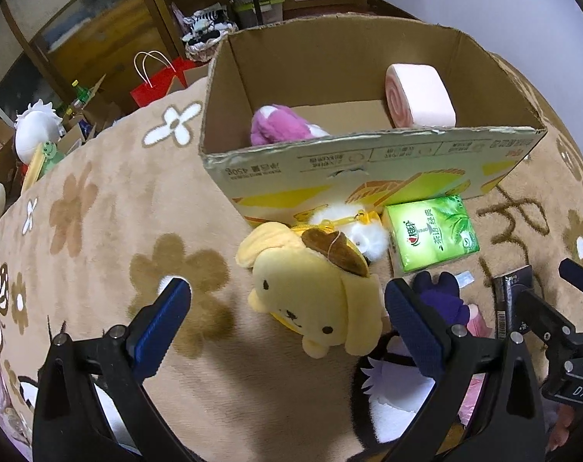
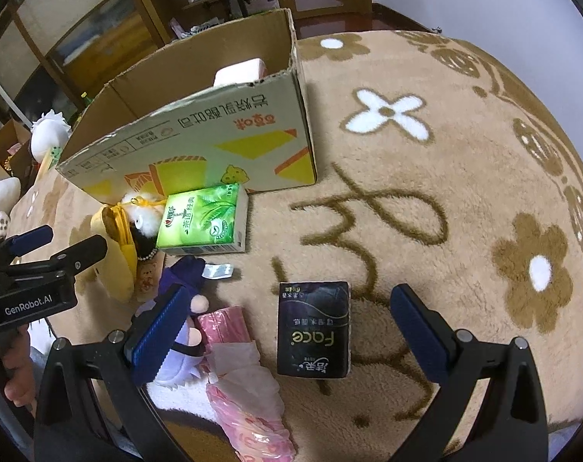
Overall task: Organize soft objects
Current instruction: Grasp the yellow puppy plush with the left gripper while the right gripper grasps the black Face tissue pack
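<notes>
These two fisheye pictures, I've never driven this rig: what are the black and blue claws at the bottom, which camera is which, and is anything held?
The claws are two hand-held grippers; each carries a camera looking forward along its fingers.

The left wrist view shows the left gripper open over a yellow dog plush, not gripping it. Behind stands a cardboard box already holding a purple plush and a pink roll cushion.

The right wrist view shows the right gripper open over a black tissue pack, holding nothing. On the flowered blanket nearby lie a green tissue pack, a purple doll and a pink plastic bag.

Both are empty.
</notes>
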Action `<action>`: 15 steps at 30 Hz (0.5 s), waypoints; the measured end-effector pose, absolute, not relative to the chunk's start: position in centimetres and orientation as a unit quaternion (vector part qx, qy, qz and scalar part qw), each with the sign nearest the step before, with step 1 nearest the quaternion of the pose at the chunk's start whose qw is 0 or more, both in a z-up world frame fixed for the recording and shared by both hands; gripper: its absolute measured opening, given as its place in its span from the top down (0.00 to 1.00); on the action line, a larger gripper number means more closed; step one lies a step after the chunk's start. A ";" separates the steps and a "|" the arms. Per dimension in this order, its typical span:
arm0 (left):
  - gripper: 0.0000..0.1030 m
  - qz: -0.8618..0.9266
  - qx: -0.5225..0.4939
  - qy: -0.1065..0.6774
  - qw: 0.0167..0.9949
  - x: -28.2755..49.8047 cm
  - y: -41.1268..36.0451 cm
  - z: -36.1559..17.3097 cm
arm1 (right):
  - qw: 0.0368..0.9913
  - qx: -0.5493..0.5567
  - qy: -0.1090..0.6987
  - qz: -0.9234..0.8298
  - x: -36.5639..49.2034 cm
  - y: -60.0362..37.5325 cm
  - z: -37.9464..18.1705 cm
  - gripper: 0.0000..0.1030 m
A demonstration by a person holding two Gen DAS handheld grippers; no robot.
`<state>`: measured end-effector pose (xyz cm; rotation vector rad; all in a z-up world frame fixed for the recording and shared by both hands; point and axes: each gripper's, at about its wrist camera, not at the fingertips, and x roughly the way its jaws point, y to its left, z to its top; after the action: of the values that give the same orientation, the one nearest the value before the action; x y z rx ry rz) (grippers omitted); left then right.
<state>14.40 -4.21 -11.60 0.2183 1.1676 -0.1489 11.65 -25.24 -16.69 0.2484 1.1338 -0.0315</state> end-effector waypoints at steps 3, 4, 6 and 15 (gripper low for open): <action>0.03 -0.067 0.106 0.555 0.823 14.6 -4.4 -12.0 | 0.831 0.113 0.544 -0.016 11.8 -25.2 -17.1 0.00; 0.03 -0.064 0.105 0.556 0.822 14.7 -4.4 -12.1 | 0.829 0.112 0.547 -0.017 11.8 -25.2 -17.2 0.00; 0.03 -0.062 0.100 0.562 0.819 14.9 -4.2 -12.4 | 0.827 0.112 0.551 -0.020 11.9 -25.3 -17.5 0.00; 0.03 -0.060 0.075 0.589 0.803 15.8 -3.6 -13.6 | 0.824 0.115 0.555 -0.020 12.1 -25.1 -18.0 0.02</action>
<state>15.75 -3.56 -13.58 0.1615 1.2615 -0.1293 12.09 -25.07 -18.05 0.2451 1.1797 -0.0416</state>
